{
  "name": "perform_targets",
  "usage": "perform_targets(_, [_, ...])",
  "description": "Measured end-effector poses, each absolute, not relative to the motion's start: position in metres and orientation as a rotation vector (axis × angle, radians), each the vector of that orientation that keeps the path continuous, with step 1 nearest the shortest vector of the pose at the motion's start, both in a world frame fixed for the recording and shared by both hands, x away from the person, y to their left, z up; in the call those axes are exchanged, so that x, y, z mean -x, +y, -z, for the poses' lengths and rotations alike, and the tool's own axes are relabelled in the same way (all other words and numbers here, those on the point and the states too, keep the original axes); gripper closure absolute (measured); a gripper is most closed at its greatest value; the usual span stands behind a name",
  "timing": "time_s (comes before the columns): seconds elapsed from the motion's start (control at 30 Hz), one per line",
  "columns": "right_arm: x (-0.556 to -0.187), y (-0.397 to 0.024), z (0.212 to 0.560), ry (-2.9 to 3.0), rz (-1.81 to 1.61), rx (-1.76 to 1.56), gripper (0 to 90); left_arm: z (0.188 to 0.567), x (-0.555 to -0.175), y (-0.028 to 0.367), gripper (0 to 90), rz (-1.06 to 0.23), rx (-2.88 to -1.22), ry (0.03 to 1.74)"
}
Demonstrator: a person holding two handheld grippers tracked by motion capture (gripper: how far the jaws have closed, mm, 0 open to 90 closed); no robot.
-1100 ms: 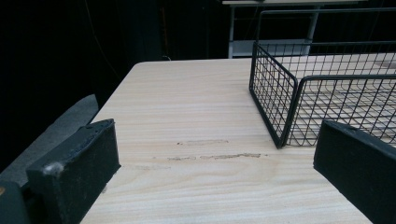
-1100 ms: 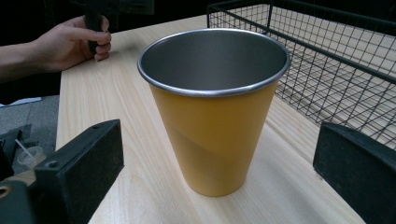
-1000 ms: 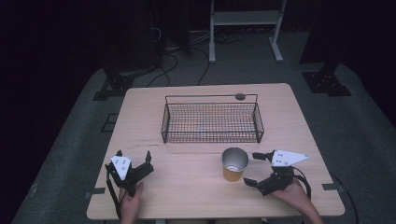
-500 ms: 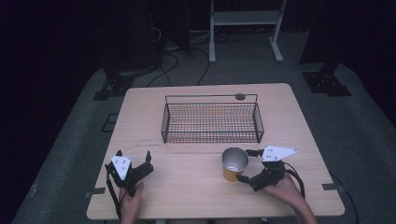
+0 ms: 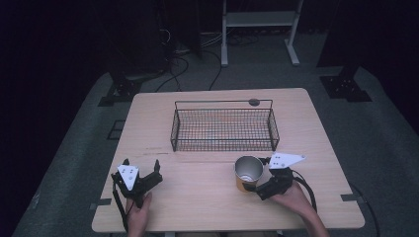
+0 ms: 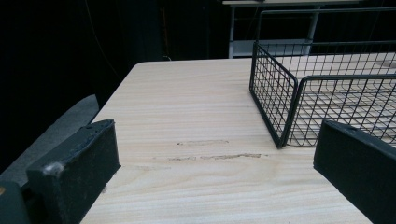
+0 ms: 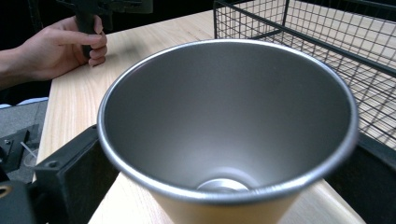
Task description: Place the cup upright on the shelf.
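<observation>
Since your right gripper (image 5: 257,183) has its jaws either side of the metal cup (image 5: 248,172) but I can't tell if they're actually pressing on it yet, the main risk I see is the cup tipping or skating away. It's a tapered thing, wide at the rim and narrow at the base, so if you clamp too high or only catch one side, I'd guess it squirts out or rocks over toward the wire basket (image 5: 223,129). From the right gripper view the cup (image 7: 227,126) sits right between the two black jaws, which stand wide, about as wide as the cup body, close beside it on both sides; whether they touch is hard to call. The cup stands upright on the table (image 5: 197,207), just in front of the basket's near wall and a bit toward its right end, so a careless lift could also clip the rim on that wire. If the basket is where it's going, you'd need to clear that wall. Your left gripper (image 5: 143,175) is well apart from all this, parked near the front left of the table, jaws spread wide with nothing between them but bare wood (image 6: 205,154).
</observation>
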State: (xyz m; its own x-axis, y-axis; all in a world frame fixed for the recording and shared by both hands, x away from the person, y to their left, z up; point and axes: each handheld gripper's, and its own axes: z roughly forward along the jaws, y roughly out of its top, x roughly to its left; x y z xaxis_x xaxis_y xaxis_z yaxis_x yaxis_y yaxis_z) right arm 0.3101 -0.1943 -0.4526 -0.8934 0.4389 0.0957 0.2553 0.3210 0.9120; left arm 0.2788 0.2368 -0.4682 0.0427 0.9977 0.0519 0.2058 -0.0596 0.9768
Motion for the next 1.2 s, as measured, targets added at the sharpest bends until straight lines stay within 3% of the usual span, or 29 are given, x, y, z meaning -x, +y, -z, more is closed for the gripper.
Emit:
perform_targets(0.43, [-0.314, -0.186, 0.449, 2.415, -1.632, -0.617, 1.2, 0.468, -0.279, 0.237, 0.0, -1.118, -1.421, 1.305])
perform_targets(0.67, [-0.315, -0.185, 0.447, 2.412, -1.646, -0.604, 7.9, 0.468, -0.279, 0.237, 0.0, -1.117, -1.422, 1.304])
perform_targets(1.2, [-0.318, -0.188, 0.442, 2.398, -1.655, -0.626, 9.2, 0.468, -0.279, 0.237, 0.0, -1.114, -1.420, 1.304])
